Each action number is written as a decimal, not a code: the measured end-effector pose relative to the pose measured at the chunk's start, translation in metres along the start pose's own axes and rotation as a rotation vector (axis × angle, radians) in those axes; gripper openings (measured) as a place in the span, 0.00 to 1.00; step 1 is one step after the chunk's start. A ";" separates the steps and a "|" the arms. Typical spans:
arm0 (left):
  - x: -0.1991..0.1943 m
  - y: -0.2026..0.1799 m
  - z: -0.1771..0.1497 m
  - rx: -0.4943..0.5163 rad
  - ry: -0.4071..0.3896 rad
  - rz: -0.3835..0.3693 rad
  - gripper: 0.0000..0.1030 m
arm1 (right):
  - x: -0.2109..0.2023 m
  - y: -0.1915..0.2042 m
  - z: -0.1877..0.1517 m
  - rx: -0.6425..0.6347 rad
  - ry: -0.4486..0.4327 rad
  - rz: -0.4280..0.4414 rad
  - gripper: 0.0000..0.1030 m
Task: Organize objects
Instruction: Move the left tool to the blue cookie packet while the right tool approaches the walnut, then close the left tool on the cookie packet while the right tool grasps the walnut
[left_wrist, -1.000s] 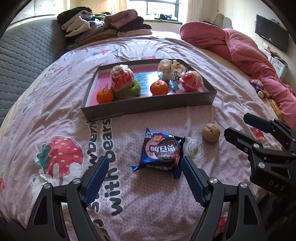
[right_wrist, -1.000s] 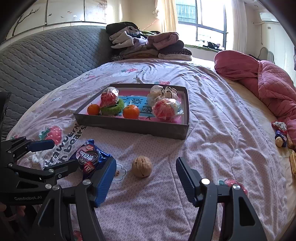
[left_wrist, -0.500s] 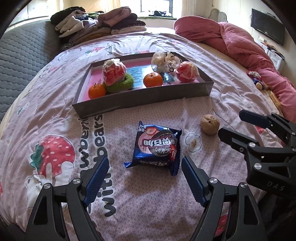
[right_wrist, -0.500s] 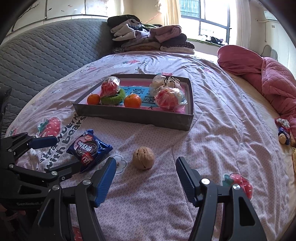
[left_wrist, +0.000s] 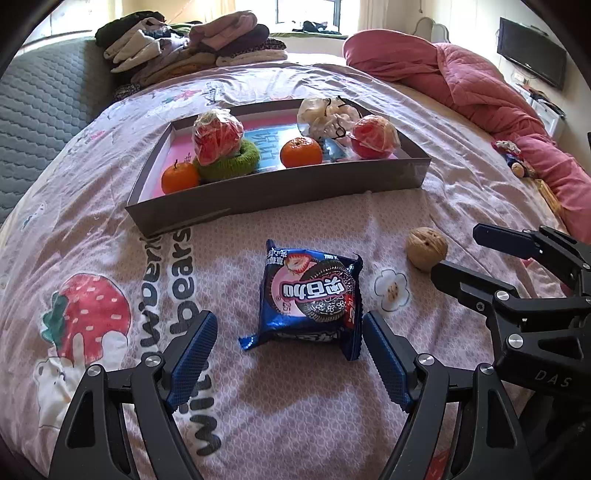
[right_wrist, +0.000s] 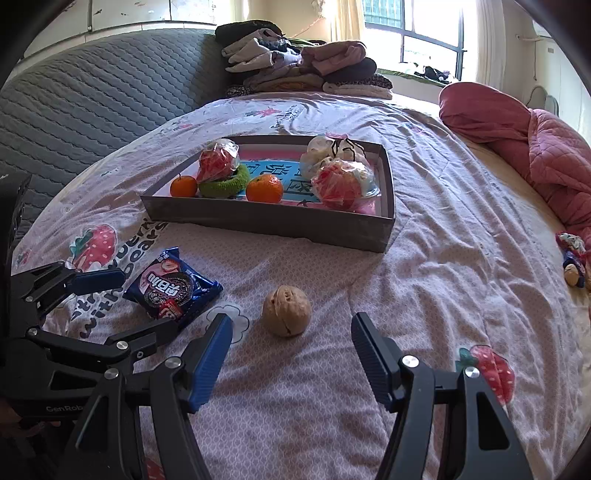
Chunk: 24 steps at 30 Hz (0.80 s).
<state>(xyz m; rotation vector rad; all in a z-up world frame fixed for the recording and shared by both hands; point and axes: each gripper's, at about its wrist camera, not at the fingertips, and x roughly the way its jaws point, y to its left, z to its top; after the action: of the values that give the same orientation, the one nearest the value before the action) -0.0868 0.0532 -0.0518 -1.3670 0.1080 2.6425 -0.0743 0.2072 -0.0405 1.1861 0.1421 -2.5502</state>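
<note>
Since the earlier frames both grippers had advanced over the bed: the cookie packet (left_wrist: 309, 295) lay farther between the fingers of the left gripper (left_wrist: 284, 354) than it did a second before, and the walnut (right_wrist: 286, 311) sat closer to the right gripper (right_wrist: 291, 354).

The cookie packet, blue with a pink panel, lay flat on the bedsheet (left_wrist: 295, 406), its near end between the left gripper's blue pads; whether its right corner met the right-hand pad could not be told. The left gripper's jaws were spread wide and held nothing. The walnut rested on the sheet to the right of the packet, apart from it, beside a printed flower. The right gripper's jaws were likewise spread wide and empty, with the walnut just ahead of the gap and untouched.

Beyond both items stood the grey tray (left_wrist: 280, 192), resting on the sheet. Inside it were two oranges (left_wrist: 301, 152), a green knitted ring (left_wrist: 229, 164) with a wrapped red fruit (left_wrist: 218, 138) sitting on it, a second wrapped red fruit (left_wrist: 373, 136) at the right end, and a pale plastic bag (left_wrist: 325, 114) at the rear.

Farther out, folded clothes (right_wrist: 306, 66) were stacked at the far end of the bed, a pink quilt (right_wrist: 535, 147) lay bunched on the right, and a small toy (right_wrist: 574, 258) lay at the right edge.
</note>
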 end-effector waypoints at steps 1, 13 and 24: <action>0.001 0.000 0.000 0.000 0.000 -0.002 0.79 | 0.001 -0.001 0.001 0.000 0.001 0.002 0.64; 0.015 0.003 0.010 -0.010 0.002 -0.007 0.79 | 0.017 -0.006 0.006 0.013 0.032 -0.025 0.64; 0.024 0.014 0.017 -0.047 -0.008 -0.014 0.79 | 0.028 0.001 0.009 -0.018 0.044 -0.020 0.50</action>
<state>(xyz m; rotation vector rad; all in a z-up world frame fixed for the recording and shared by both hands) -0.1164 0.0444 -0.0623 -1.3655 0.0359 2.6548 -0.0971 0.1976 -0.0558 1.2405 0.1875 -2.5357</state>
